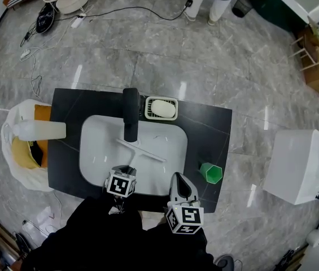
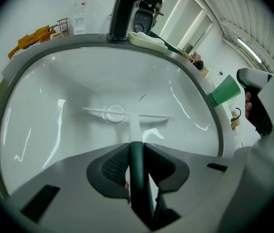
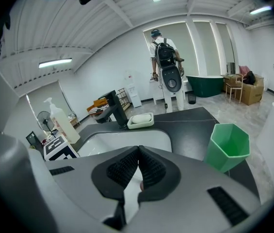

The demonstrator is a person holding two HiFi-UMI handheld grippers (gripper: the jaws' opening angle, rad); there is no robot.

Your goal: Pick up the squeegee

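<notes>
Left tongs [image 2: 136, 148] clamp squeegee [image 2: 135, 125] handle; end hidden.

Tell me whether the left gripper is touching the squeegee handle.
Touching. The left gripper view shows the left gripper closed on the dark handle of the squeegee, both jaws pressed against it, no gap.
</notes>
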